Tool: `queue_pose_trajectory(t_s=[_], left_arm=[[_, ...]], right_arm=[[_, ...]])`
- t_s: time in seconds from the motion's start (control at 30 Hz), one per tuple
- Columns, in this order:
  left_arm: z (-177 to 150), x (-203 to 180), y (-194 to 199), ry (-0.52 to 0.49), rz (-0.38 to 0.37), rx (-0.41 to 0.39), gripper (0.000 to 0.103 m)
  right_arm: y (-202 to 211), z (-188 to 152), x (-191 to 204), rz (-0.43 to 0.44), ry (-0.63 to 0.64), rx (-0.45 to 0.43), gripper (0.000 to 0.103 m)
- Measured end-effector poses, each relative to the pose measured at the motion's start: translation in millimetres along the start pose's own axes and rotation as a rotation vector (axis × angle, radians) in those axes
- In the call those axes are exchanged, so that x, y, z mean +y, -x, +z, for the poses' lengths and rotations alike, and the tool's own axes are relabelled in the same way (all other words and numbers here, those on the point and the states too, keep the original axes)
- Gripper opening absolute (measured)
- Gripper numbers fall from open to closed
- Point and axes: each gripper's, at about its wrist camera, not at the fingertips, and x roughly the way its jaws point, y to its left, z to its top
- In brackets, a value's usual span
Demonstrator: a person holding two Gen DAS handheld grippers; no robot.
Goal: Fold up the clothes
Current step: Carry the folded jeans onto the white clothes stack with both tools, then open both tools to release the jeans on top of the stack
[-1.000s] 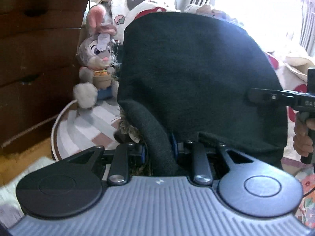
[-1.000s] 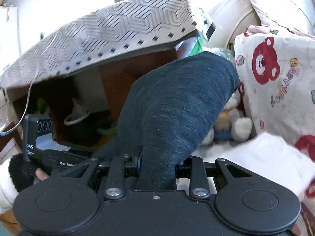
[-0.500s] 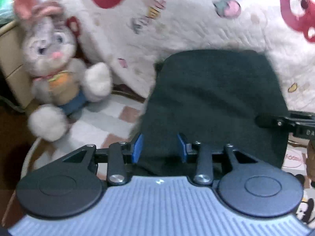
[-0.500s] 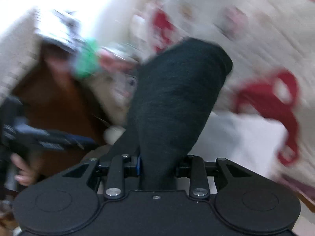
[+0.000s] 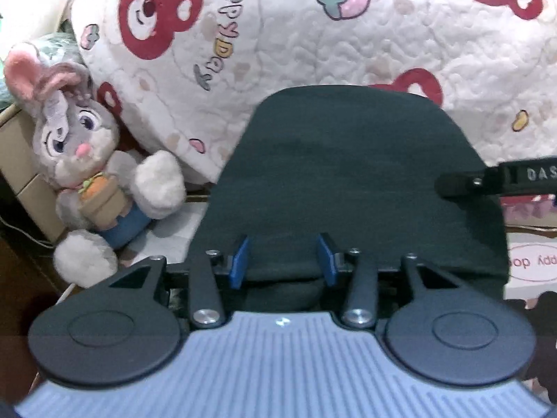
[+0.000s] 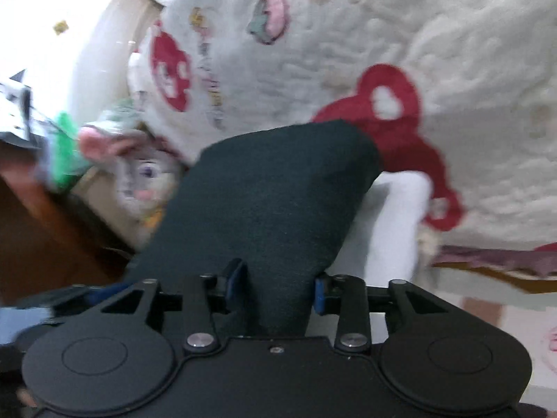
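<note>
A dark green-black folded garment (image 5: pixel 351 174) lies flat in front of a bear-print quilt (image 5: pixel 313 35). My left gripper (image 5: pixel 282 257) is at its near edge, open, with the blue pads (image 5: pixel 240 257) apart and the cloth lying loose between them. In the right wrist view the same garment (image 6: pixel 271 202) rises as a thick fold out of my right gripper (image 6: pixel 275 287), which is shut on it. The right gripper's black finger (image 5: pixel 487 179) also shows at the garment's right edge in the left wrist view.
A grey plush rabbit (image 5: pixel 87 160) sits to the left of the garment, against the quilt. A white cloth (image 6: pixel 397 223) lies to the right, beside a patterned mat (image 5: pixel 532 261). Brown wooden furniture (image 6: pixel 41 244) stands at far left.
Both grippers swung down from the dresser side to the quilt and brought the garment low and flat. The left jaws have spread apart and let the cloth go.
</note>
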Motion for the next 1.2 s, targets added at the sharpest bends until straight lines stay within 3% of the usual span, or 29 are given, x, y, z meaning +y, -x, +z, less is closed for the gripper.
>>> queue_pose_trajectory(t_s=[0.13,0.23,0.4,0.5,0.57,0.63,0.7,0.9,1.03,1.2], left_arm=[[0,4,-6,-0.002,0.018,0.019,0.041],[-2,9,-11,0.012,0.008,0.017,0.041],[-3,12,-20,0.015,0.003,0.019,0.043],[-1,13,-25,0.012,0.01,0.03,0.043],[-1,11,-30,-0.008,0.018,0.032,0.043],[-2,5,-36,-0.044,0.031,0.029,0.043],[-1,1,-40,-0.047,0.042,0.026,0.044],[0,-1,-37,-0.072,0.065,0.025,0.044],[-3,0,-28,-0.099,0.087,0.013,0.046],[-7,1,-16,-0.132,0.116,-0.001,0.047]], right_arm=[[19,-9,4,-0.047,0.06,-0.074,0.043],[46,-9,-1,-0.115,0.084,-0.197,0.05],[59,-2,11,-0.018,0.311,-0.296,0.046],[20,-9,30,-0.06,0.532,-0.211,0.044],[-16,-14,28,-0.108,0.57,-0.128,0.045],[-41,-16,11,-0.112,0.49,-0.068,0.045],[-48,-19,-3,-0.1,0.404,-0.071,0.045],[-44,-17,-8,-0.086,0.361,-0.08,0.047],[0,-39,-3,0.032,0.332,-0.151,0.048],[28,-83,18,0.097,0.504,-0.161,0.047]])
